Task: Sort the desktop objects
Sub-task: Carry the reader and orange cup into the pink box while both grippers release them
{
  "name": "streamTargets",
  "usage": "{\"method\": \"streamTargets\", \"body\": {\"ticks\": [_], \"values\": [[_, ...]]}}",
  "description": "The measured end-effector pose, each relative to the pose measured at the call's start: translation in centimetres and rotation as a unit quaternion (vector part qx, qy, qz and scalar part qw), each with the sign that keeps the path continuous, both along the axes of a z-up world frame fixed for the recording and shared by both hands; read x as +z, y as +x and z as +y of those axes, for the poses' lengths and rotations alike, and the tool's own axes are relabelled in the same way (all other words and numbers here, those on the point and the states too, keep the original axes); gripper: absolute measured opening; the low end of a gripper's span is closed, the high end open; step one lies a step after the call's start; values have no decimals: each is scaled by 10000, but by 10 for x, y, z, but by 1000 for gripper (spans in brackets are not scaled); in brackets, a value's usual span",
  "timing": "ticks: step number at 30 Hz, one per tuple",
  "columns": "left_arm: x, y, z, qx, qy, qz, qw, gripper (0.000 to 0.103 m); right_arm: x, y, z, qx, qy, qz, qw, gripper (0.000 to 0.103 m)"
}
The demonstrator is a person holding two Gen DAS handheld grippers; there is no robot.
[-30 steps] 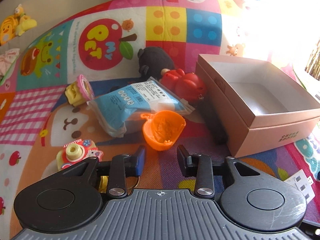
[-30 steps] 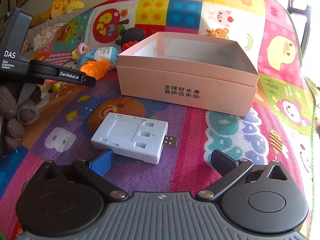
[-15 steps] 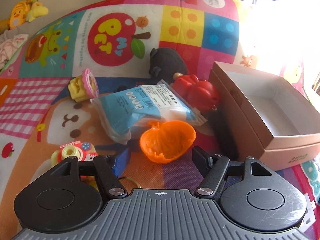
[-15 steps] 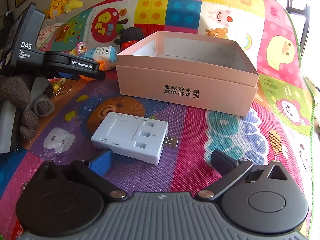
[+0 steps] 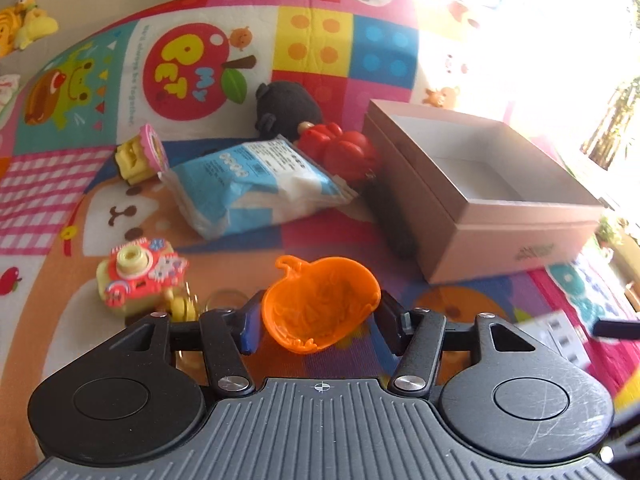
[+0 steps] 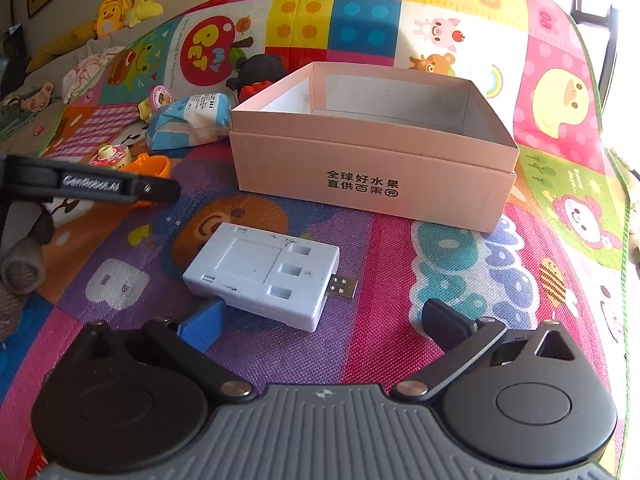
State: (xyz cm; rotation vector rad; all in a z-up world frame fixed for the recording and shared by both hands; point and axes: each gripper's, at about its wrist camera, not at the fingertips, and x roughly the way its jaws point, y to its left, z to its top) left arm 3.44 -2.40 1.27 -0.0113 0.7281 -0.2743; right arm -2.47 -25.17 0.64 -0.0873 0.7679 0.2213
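Observation:
An orange pumpkin-shaped cup (image 5: 320, 308) sits between the fingers of my left gripper (image 5: 318, 324). The jaws are closing and both pads touch its sides. In the right wrist view the same cup (image 6: 148, 166) peeks out behind the left gripper's black arm (image 6: 100, 188). The pink cardboard box (image 5: 516, 240) stands open and empty to the right of the cup, also seen ahead of the right gripper (image 6: 372, 184). A white USB hub (image 6: 260, 276) lies flat on the mat. My right gripper (image 6: 324, 324) stands open just behind the hub, its blue pad (image 6: 200, 328) at the hub's near-left corner.
On the colourful play mat lie a blue-white packet (image 5: 248, 184), a red toy (image 5: 344, 152), a black plush (image 5: 288, 108), a toy camera (image 5: 136, 280) with a keyring, and a yellow-pink toy (image 5: 140, 156). A gloved hand (image 6: 20, 264) holds the left gripper.
The left gripper's jaws widened, it moved up to the orange cup, and the jaws closed in on it. The right gripper and the hub stayed put.

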Motion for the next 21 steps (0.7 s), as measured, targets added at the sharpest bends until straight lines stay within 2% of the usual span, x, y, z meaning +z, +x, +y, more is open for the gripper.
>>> {"method": "streamTargets", "body": {"ticks": [3, 5, 7, 11, 13, 17, 19, 21], "values": [[1, -39, 2, -415, 72, -5, 9991, 61, 0, 0, 0, -1, -5, -4, 10000, 103], [1, -58, 5, -598, -35, 36, 9982, 63, 0, 0, 1, 4, -12, 2, 10000, 103], [0, -71, 7, -715, -48, 21, 9974, 77, 0, -1, 1, 44, -34, 21, 10000, 103], [-5, -82, 5, -622, 226, -109, 9977, 87, 3, -5, -3, 142, -167, 38, 9998, 103], [-5, -81, 6, -564, 187, -100, 9982, 96, 4, -6, -7, 34, -310, -9, 9995, 103], [-6, -79, 9, -535, 113, -96, 9985, 97, 6, -4, -21, -508, -620, -153, 9967, 103], [-6, -79, 9, -543, 106, -104, 9984, 98, 12, -6, -28, -473, -245, -139, 9985, 103], [-6, -79, 9, -552, 69, -100, 9984, 99, 20, -9, -27, -208, 321, -89, 9992, 103]]}}
